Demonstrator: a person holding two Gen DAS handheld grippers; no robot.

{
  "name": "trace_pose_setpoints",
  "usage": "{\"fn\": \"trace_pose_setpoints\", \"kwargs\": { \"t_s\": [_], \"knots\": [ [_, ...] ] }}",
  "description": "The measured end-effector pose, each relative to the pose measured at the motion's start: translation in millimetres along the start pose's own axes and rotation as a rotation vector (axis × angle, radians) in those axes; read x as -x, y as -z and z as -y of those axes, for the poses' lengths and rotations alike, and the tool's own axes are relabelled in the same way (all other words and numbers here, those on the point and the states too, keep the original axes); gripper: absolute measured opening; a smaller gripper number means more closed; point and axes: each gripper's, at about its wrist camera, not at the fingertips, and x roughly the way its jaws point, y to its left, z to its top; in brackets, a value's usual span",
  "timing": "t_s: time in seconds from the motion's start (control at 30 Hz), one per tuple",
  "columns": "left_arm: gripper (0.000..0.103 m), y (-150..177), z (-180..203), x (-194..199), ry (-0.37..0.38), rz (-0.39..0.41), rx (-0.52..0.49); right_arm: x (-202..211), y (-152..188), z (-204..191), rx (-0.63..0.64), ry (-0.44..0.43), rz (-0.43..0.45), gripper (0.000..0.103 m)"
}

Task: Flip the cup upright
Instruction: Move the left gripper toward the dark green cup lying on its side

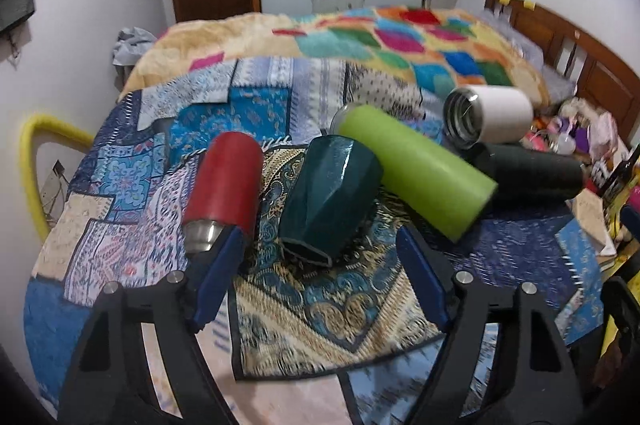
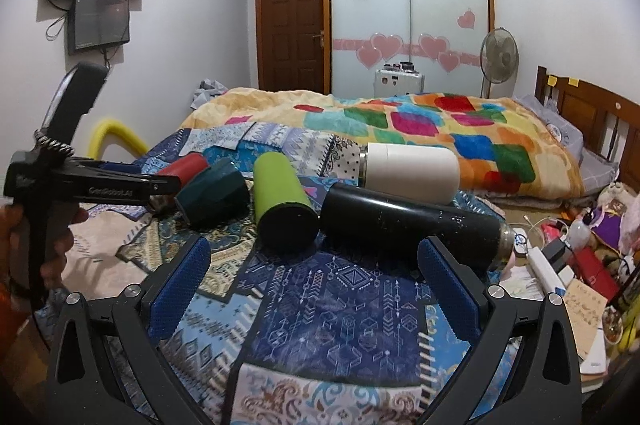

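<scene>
Several cups lie on their sides on a patterned cloth. A dark teal faceted cup [image 1: 328, 201] lies with its mouth toward me, just ahead of my open left gripper [image 1: 320, 257]. A red cup [image 1: 224, 185] lies at the left finger's tip. A green cup [image 1: 416, 165], a black cup [image 1: 532, 173] and a white cup [image 1: 492, 115] lie to the right. In the right wrist view my open, empty right gripper [image 2: 312, 257] is short of the green cup [image 2: 282, 201] and black cup [image 2: 408, 221]. The teal cup [image 2: 214, 193], white cup [image 2: 412, 171] and left gripper [image 2: 120, 181] also show.
A bed with a colourful quilt [image 2: 420, 129] lies behind the cups. Clutter of bottles, boxes and papers [image 2: 576, 253] fills the right side. A yellow foam-covered rail [image 1: 36, 161] stands at the left edge. A fan [image 2: 498, 57] and wardrobe stand at the back.
</scene>
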Motion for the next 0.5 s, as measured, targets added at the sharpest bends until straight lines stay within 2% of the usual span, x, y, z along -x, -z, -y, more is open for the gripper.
{"fn": "trace_pose_setpoints", "kwargs": {
  "t_s": [0.1,0.2,0.5],
  "knots": [
    [0.079,-13.3,-2.9,-24.1,0.033,-0.075,-0.021,-11.6,-1.8,3.7,-0.007,-0.004,-0.004,0.103],
    [0.079,-22.4,-1.9,-44.6,0.025,-0.134,-0.041,-20.6,-2.7,8.2,-0.018,-0.019,-0.008,0.103],
    [0.079,-35.2,5.5,-82.5,0.038,-0.206,-0.114,-40.4,2.3,21.8,-0.052,-0.054,-0.031,0.103]
  ]
}}
